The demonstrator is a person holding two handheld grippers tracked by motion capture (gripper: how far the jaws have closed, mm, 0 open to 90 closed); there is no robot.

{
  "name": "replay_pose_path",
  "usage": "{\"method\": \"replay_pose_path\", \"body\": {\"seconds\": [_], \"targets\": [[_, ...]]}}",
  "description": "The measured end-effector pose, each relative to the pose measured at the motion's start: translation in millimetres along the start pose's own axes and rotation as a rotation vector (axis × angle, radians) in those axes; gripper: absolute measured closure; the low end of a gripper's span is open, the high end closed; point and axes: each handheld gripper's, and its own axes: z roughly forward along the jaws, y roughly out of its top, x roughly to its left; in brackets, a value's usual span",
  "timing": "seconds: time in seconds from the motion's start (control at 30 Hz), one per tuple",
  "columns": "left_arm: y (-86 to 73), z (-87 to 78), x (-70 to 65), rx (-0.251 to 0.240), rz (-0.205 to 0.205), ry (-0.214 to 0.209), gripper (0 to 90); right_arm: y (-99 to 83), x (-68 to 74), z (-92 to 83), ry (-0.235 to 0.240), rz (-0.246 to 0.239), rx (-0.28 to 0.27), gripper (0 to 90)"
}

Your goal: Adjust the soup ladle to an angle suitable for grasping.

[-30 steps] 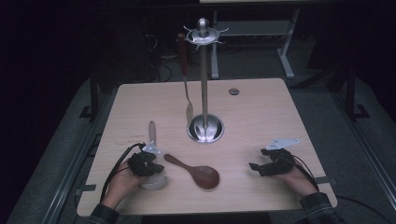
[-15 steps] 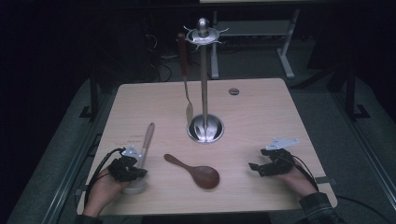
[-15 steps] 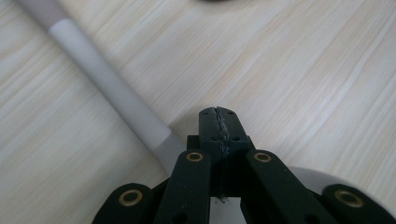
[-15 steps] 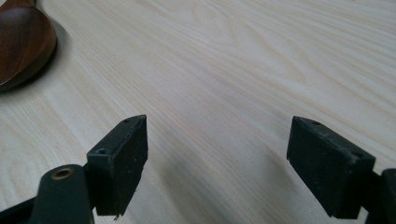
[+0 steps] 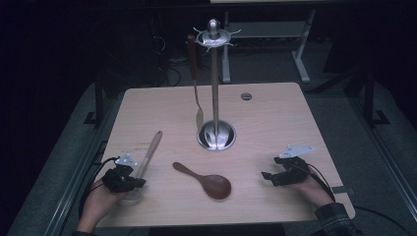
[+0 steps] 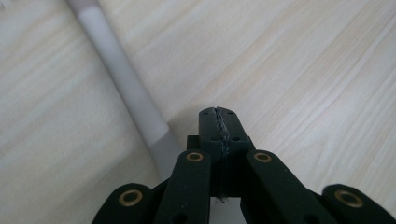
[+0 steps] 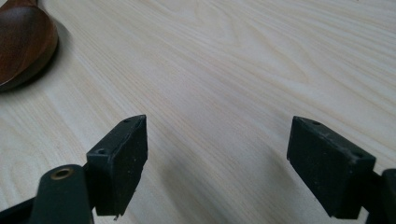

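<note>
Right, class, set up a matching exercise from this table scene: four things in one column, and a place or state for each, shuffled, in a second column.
Things:
1. dark wooden spoon
2. pale-handled utensil
3. brown-handled utensil
4. right gripper

Places or states:
A. hanging from the metal stand
B. fingers apart over bare table
C. lying flat at the table's front middle
D. lying beside the shut left gripper

Pairs: 1-C, 2-D, 3-A, 4-B

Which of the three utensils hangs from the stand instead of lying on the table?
The metal utensil with the dark handle hangs on the stand. The dark wooden spoon and the pale-handled utensil lie flat.
</note>
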Motion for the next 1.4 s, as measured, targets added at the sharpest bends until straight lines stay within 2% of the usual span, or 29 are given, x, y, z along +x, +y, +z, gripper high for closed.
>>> {"method": "replay_pose_path", "body": {"seconds": [0.13, 0.17, 0.33, 0.37, 0.4, 0.6, 0.7, 0.73, 0.8, 0.83, 0.87, 1.0, 1.4], "targets": [[13.0, -2.7, 11.0, -0.039, -0.02, 0.006, 89.6, -0.1, 0.0, 0.4, 0.0, 0.008, 0.001, 19.8], [17.2, -3.9, 16.0, -0.031, -0.012, 0.014, 89.6, 0.1, 0.4, 0.4, 0.0, 0.009, 0.0, 19.8], [42.2, -3.6, 39.3, -0.043, -0.058, 0.068, 89.7, 0.7, 1.5, 0.9, 0.002, 0.002, 0.002, 19.7], [47.1, -2.6, 44.5, -0.048, -0.074, 0.081, 89.7, 0.8, 1.7, 1.0, 0.003, 0.007, 0.002, 19.7], [52.0, -0.3, 47.8, -0.065, -0.108, 0.09, 89.7, 0.7, 0.9, 1.1, 0.002, 0.0, 0.002, 19.7], [71.7, 19.9, 68.3, -0.014, -0.14, 0.169, 89.7, 0.0, -0.6, 2.2, 0.005, 0.008, 0.008, 19.7], [75.5, 29.5, 75.1, -0.001, -0.156, 0.169, 89.7, -0.5, -0.4, 1.9, 0.006, 0.01, 0.011, 19.7], [75.5, 29.5, 75.1, -0.001, -0.156, 0.169, 89.7, -0.5, -0.4, 1.9, 0.006, 0.01, 0.011, 19.7], [76.9, 38.9, 74.1, 0.029, -0.16, 0.166, 89.7, -0.7, -0.5, 1.3, 0.006, 0.007, 0.003, 19.7], [77.4, 39.0, 73.7, 0.035, -0.141, 0.179, 89.7, -0.7, -0.9, 1.2, 0.007, 0.006, 0.002, 19.7], [77.7, 38.6, 73.4, 0.038, -0.138, 0.177, 89.7, -0.6, -1.3, 1.2, 0.006, 0.004, 0.001, 19.7], [79.0, 39.5, 69.4, 0.023, -0.14, 0.158, 89.7, 0.0, -0.9, 1.9, 0.008, 0.005, 0.005, 19.7], [91.3, 50.5, 46.5, 0.036, -0.066, 0.105, 89.7, -0.5, -1.5, 1.6, 0.006, 0.001, 0.005, 19.7]]}}
